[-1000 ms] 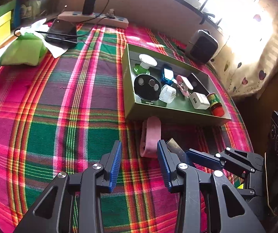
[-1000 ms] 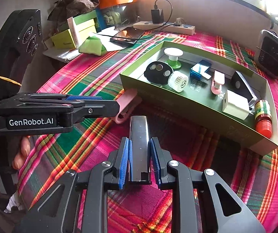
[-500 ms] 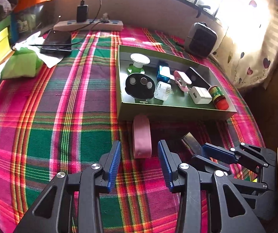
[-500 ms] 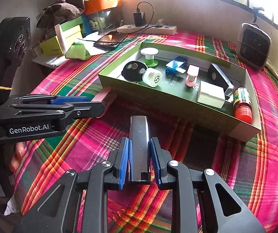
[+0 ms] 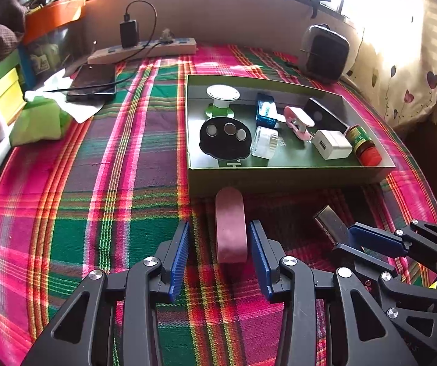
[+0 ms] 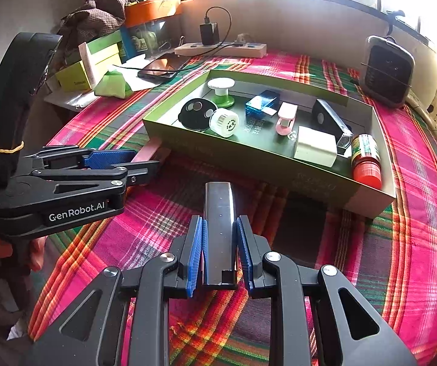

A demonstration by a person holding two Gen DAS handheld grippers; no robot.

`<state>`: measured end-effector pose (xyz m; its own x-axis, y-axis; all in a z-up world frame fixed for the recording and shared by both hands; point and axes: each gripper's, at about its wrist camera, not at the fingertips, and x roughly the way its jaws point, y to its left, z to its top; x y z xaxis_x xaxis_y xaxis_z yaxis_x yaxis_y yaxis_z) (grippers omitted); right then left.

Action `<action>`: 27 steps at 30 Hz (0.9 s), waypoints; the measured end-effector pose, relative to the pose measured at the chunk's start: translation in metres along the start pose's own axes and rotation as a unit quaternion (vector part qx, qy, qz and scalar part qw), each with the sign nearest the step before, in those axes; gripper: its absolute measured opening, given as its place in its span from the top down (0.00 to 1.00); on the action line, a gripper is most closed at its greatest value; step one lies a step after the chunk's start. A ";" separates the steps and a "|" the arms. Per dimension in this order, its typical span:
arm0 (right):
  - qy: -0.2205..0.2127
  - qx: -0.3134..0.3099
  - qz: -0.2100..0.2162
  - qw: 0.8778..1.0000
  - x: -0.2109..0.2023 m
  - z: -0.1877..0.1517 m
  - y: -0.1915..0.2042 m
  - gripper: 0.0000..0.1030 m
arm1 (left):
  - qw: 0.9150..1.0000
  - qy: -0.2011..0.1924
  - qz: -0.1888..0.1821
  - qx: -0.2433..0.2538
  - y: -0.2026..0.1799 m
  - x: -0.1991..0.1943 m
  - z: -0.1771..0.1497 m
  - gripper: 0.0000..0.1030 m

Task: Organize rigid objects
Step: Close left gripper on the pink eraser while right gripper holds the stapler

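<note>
In the lower centre of the left wrist view, the left gripper [image 5: 220,254] stands spread, its blue pads either side of a flat pink rounded rubbery piece [image 5: 230,225] lying on the plaid cloth [image 5: 96,183], not squeezing it. The right gripper [image 6: 220,251] pinches a slim dark metallic bar [image 6: 219,222], held pointing forward. Beyond both, mid-frame, sits the shallow green cardboard tray [image 6: 249,155] of small items.
</note>
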<state>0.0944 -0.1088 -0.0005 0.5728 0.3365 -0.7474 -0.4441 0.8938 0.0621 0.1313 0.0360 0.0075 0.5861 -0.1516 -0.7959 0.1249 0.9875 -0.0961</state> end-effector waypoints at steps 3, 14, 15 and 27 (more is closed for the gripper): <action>-0.001 0.000 0.000 1.000 0.000 0.000 0.000 0.76 | 1.000 -0.002 0.002 0.005 -0.002 0.001 0.001 0.63; 0.001 0.007 0.005 1.000 0.002 -0.001 -0.003 0.76 | 1.000 -0.012 0.006 0.002 -0.001 0.003 0.002 0.64; 0.001 0.008 0.005 1.000 0.002 -0.001 -0.003 0.76 | 1.000 -0.012 0.008 0.003 -0.001 0.003 0.002 0.64; -0.001 0.009 0.007 1.000 0.002 -0.001 -0.004 0.76 | 1.000 -0.014 0.014 -0.008 0.004 0.002 0.001 0.83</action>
<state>0.0963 -0.1116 -0.0032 0.5676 0.3493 -0.7455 -0.4402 0.8940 0.0837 0.1333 0.0395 0.0062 0.6118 -0.1243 -0.7812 0.0955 0.9920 -0.0830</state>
